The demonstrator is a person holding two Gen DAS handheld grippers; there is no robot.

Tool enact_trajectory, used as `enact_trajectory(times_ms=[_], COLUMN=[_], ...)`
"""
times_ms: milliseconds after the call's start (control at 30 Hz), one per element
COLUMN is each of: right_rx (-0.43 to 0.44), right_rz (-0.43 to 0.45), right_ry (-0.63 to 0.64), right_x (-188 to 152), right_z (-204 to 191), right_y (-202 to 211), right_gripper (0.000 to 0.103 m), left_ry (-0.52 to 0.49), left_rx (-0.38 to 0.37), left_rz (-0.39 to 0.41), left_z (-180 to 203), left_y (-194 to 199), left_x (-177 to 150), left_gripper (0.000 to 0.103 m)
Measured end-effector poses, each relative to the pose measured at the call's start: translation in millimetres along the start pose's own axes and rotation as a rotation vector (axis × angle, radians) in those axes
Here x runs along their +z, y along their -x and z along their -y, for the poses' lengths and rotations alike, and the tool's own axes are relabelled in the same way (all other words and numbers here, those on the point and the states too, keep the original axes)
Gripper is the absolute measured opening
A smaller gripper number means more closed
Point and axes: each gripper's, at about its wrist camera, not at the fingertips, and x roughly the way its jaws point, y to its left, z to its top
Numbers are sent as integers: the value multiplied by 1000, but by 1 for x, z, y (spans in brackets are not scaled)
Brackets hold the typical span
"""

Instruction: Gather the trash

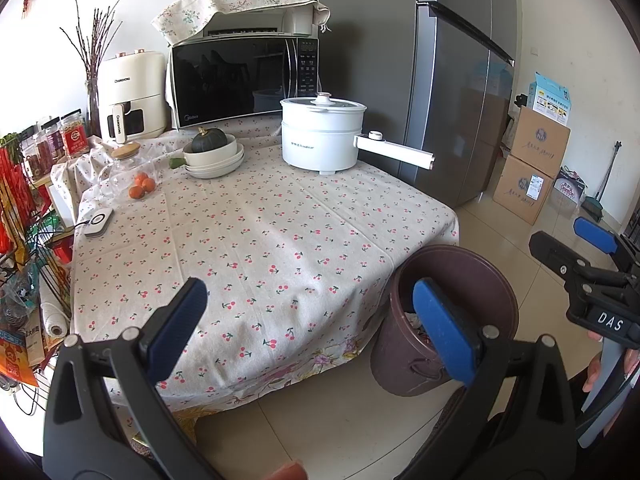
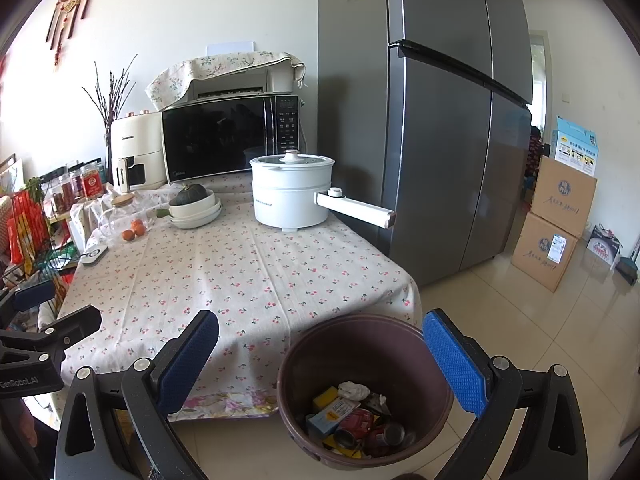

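Observation:
A brown trash bin [image 2: 364, 392] stands on the tile floor at the table's near right corner. In the right wrist view it holds crushed red cans [image 2: 362, 426], a crumpled white tissue [image 2: 354, 390], a yellow piece and small cartons. My right gripper [image 2: 320, 360] hangs open above the bin with nothing between its blue pads. My left gripper [image 1: 316, 328] is open too, over the table's front edge, and holds nothing. The same bin [image 1: 448, 320] shows in the left wrist view behind the right pad. The right gripper [image 1: 572, 248] also appears at that view's right edge.
On the cherry-print tablecloth [image 1: 256, 248] stand a white electric pot [image 1: 320, 136], stacked bowls with a green squash [image 1: 214, 152], oranges [image 1: 142, 186], a glass jar and a microwave [image 1: 244, 76]. A grey fridge [image 2: 440, 120] is right of the table. Cardboard boxes [image 2: 556, 224] stand far right.

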Motion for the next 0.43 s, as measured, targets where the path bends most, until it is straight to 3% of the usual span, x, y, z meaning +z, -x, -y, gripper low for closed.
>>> enact_trajectory(times_ms=[433], right_rx=[1], right_rz=[-15], right_ry=[-1], right_x=[-7], right_z=[3], right_y=[-3], right_gripper=[103], left_ry=[-4], left_rx=[-6], left_rz=[-21], left_z=[4], left_y=[-4], left_x=[-3], left_gripper=[102])
